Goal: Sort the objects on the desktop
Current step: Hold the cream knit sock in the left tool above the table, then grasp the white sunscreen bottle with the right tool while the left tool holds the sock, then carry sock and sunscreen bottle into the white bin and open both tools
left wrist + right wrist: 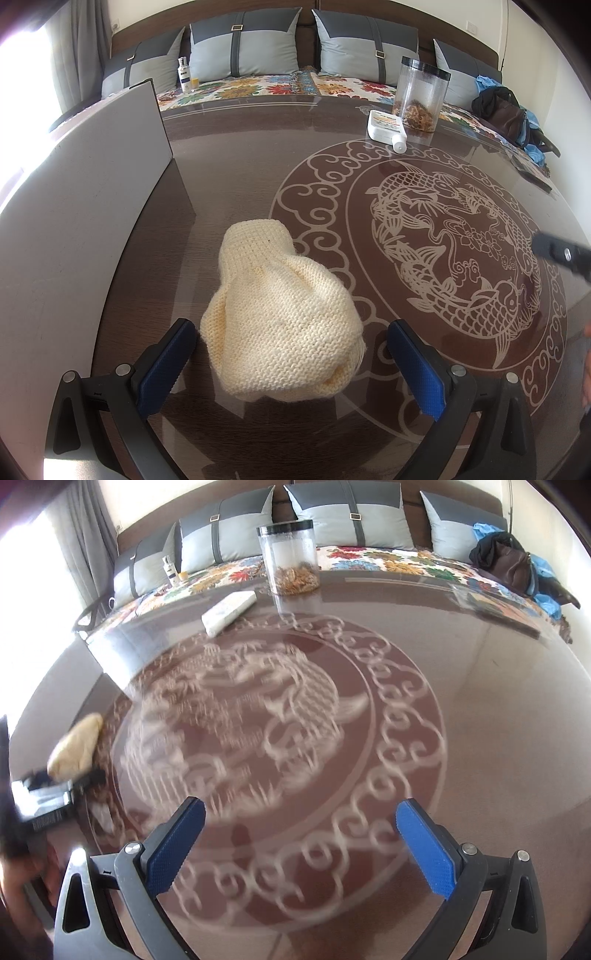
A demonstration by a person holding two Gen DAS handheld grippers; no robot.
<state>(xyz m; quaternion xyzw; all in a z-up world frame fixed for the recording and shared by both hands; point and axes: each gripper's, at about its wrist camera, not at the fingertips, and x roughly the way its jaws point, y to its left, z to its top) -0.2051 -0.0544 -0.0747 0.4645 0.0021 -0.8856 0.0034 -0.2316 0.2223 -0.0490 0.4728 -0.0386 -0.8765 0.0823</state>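
Left fingers (291, 365): wide, astride knit hat (280, 325), lower centre.
Right fingers (301, 845): wide, empty.
Risk: soft knit slipping on glossy bench (240, 155).

Cream knit hat (280, 321) lies crumpled; white bottle (386, 127) flat beside, perhaps touching, jar (421, 94).

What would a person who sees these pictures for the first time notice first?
Most striking is the cream knitted hat, lying on the table directly between the open blue pads of the left claw. Next comes the large pale fish medallion printed on the dark table top, to the right of the hat. At the far edge stand a clear jar with a black lid and a white bottle lying beside it.
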